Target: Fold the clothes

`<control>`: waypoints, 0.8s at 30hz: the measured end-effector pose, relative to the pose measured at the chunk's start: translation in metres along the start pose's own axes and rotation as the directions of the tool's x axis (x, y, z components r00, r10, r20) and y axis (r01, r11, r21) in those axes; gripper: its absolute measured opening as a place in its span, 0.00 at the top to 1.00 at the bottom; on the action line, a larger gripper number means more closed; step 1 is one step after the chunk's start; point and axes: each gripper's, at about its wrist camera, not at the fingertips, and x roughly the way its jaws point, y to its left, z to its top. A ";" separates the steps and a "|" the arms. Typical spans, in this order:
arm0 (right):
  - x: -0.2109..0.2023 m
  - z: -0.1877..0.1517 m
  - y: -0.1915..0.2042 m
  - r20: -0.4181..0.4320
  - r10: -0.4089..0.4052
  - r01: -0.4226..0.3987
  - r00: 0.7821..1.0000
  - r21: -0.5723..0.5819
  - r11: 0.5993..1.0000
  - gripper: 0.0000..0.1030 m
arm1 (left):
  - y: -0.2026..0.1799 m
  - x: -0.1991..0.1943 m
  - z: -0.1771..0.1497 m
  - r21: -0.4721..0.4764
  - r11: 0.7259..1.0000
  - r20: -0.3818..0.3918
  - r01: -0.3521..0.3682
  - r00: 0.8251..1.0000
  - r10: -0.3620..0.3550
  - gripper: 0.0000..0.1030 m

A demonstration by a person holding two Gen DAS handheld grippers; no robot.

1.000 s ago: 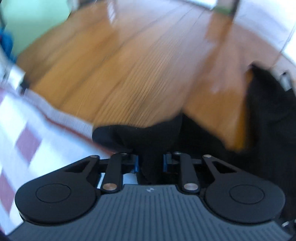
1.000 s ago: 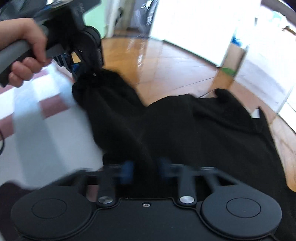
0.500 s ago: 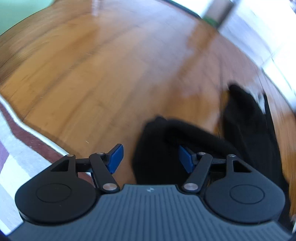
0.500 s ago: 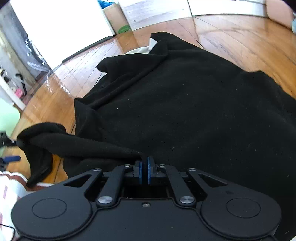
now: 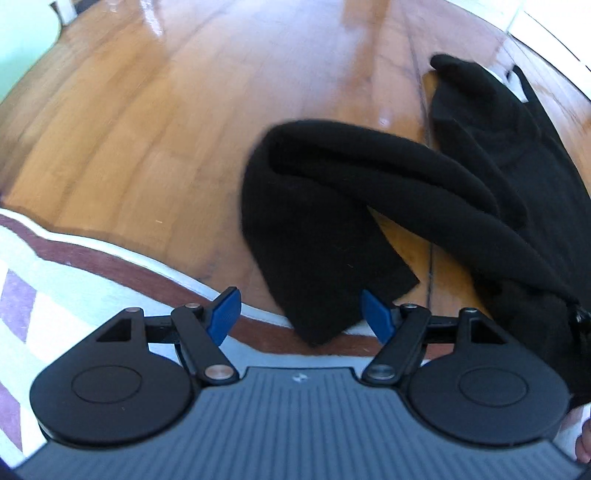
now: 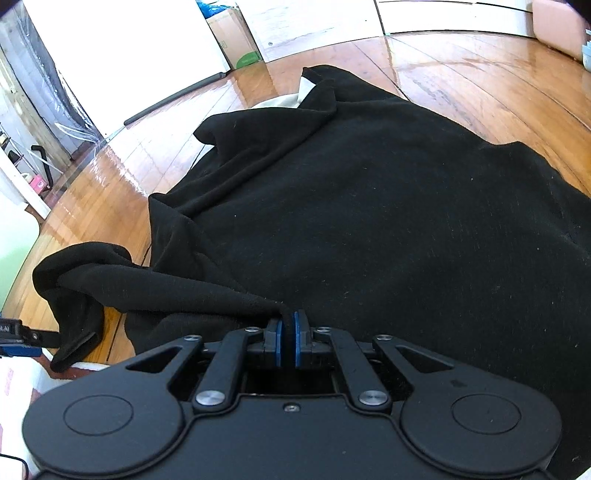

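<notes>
A black garment [image 6: 388, 206] lies spread on the wooden floor, with a white label at its far collar. My right gripper [image 6: 289, 326] is shut on a fold of the black garment at its near edge. A sleeve-like part [image 5: 332, 206] trails left and droops onto the rug's edge. My left gripper [image 5: 301, 315] is open, its blue pads either side of the sleeve's hanging tip without touching it. The left gripper's edge shows at the far left of the right wrist view [image 6: 14, 338].
Wooden floor [image 5: 147, 129] stretches ahead. A white and maroon checked rug [image 5: 74, 280] lies under the left gripper. A cardboard box [image 6: 236, 37] and white walls stand at the far side. A pink object [image 6: 557, 26] sits far right.
My left gripper opened and let go of the sleeve, which dropped onto the floor and rug edge. My right gripper lowered its held fold, and the garment spread out on the floor.
</notes>
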 end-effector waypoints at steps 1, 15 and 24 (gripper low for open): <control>0.000 0.000 -0.001 0.000 0.003 -0.003 1.000 0.008 1.000 0.96 | -0.003 0.002 -0.001 0.007 1.000 -0.010 0.012 1.000 -0.012 0.30; -0.007 -0.005 -0.005 -0.003 0.027 -0.027 1.000 0.035 0.999 0.93 | 0.007 -0.023 -0.007 -0.081 0.989 0.220 -0.123 0.966 0.138 1.00; -0.057 -0.018 0.038 0.056 0.210 -0.198 0.976 -0.166 0.966 0.91 | 0.163 -0.108 -0.031 -0.501 0.863 0.389 0.069 0.908 0.154 0.99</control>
